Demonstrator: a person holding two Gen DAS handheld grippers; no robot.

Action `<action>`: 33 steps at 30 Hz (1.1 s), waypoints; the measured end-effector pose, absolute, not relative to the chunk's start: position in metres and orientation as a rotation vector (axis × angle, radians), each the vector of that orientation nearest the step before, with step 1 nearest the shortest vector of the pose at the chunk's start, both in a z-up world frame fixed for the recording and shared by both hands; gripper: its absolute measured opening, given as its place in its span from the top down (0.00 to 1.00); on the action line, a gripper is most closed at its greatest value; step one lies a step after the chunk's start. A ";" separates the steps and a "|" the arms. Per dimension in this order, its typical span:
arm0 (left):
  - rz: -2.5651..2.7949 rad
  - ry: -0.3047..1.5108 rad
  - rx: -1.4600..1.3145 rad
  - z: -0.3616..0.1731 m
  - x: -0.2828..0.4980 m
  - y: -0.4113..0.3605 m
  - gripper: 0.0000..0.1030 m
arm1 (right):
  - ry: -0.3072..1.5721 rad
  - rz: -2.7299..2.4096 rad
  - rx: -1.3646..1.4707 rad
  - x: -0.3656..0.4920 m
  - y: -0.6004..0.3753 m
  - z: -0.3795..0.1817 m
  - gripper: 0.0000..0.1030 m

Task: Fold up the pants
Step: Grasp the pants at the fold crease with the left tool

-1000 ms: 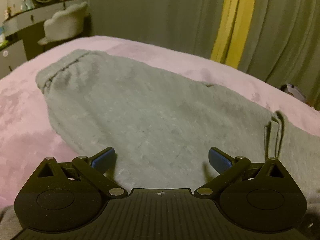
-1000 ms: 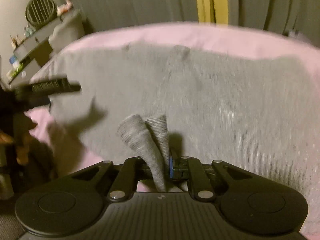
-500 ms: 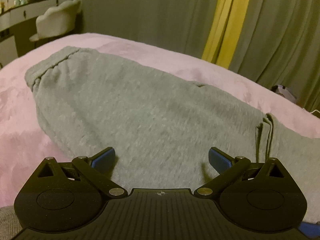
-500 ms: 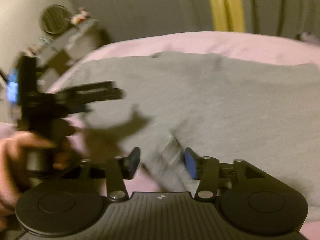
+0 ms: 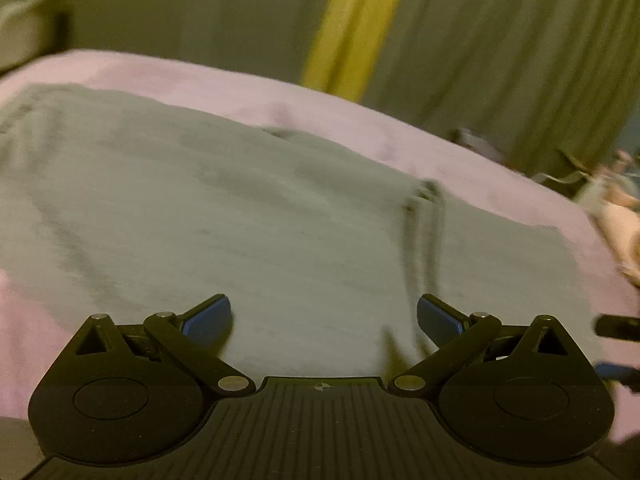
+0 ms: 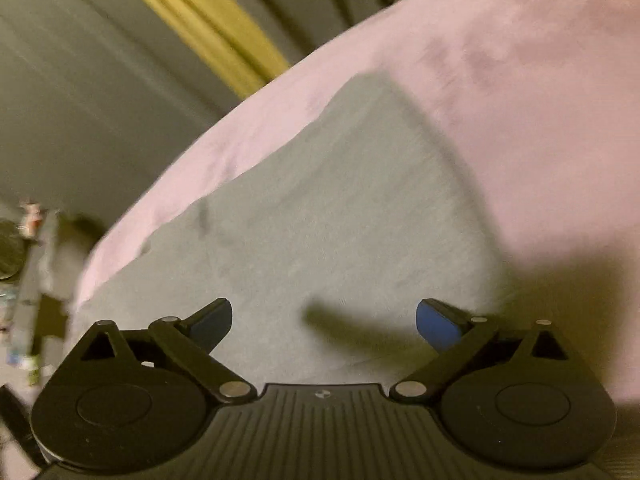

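Grey pants lie folded flat on a pink bed cover. A cuff fold sits on top of them toward the right. My left gripper is open and empty, just above the near part of the pants. My right gripper is open and empty, over the pants near their right edge, and the view is tilted. A bit of the right gripper shows at the right edge of the left wrist view.
Grey-green curtains with a yellow strip hang behind the bed. A dresser with small items stands at the left. A small dark object lies at the bed's far right edge.
My right gripper has let go of the grey cuff it held, opened wide, and swung to the right. My left gripper stayed open and shifted right over the pants.
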State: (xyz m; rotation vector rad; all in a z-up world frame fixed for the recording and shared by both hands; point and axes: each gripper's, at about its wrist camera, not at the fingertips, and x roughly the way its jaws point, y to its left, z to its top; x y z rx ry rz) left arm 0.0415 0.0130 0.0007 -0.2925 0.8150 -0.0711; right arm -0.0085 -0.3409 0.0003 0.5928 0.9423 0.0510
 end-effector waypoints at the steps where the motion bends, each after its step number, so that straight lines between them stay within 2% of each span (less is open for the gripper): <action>1: -0.114 0.829 -0.313 0.001 0.044 0.010 0.00 | 0.931 0.047 0.578 -0.012 -0.345 0.005 0.04; 5: -0.223 0.895 -0.403 -0.002 0.061 0.000 0.00 | 0.895 0.036 0.540 -0.031 -0.359 0.012 0.04; 9: -0.318 0.954 -0.492 -0.010 0.080 -0.011 0.01 | 0.851 0.017 0.727 -0.043 -0.381 -0.005 0.04; 13: -0.372 1.033 -0.546 -0.026 0.096 -0.023 0.15 | 0.794 -0.004 0.826 -0.039 -0.390 -0.014 0.04; 16: -0.371 1.056 -0.584 -0.039 0.103 -0.025 0.17 | 0.796 -0.001 0.818 -0.038 -0.389 -0.014 0.04; 18: -0.386 1.057 -0.648 -0.041 0.104 -0.022 0.27 | 0.796 0.002 0.807 -0.036 -0.388 -0.014 0.04; 20: -0.382 1.072 -0.684 -0.043 0.108 -0.019 0.49 | 0.793 0.002 0.811 -0.037 -0.388 -0.014 0.04; 21: -0.384 1.071 -0.671 -0.045 0.108 -0.020 0.56 | 0.792 0.002 0.818 -0.038 -0.388 -0.014 0.04; 22: -0.376 1.073 -0.651 -0.046 0.108 -0.020 0.72 | 0.788 0.001 0.828 -0.038 -0.389 -0.014 0.04; 23: -0.370 1.073 -0.638 -0.047 0.108 -0.020 0.78 | 0.786 0.000 0.837 -0.040 -0.390 -0.014 0.04; 28: -0.398 1.032 -0.663 -0.039 0.109 -0.020 0.78 | 0.783 -0.004 0.846 -0.040 -0.390 -0.014 0.04; 29: -0.382 1.043 -0.654 -0.040 0.111 -0.020 0.69 | 0.784 -0.006 0.843 -0.039 -0.389 -0.014 0.04; 30: -0.344 1.053 -0.643 -0.042 0.113 -0.021 0.65 | 0.786 -0.008 0.839 -0.039 -0.389 -0.014 0.04; 33: -0.329 1.069 -0.682 -0.050 0.118 -0.021 0.72 | 0.790 -0.010 0.831 -0.038 -0.388 -0.013 0.04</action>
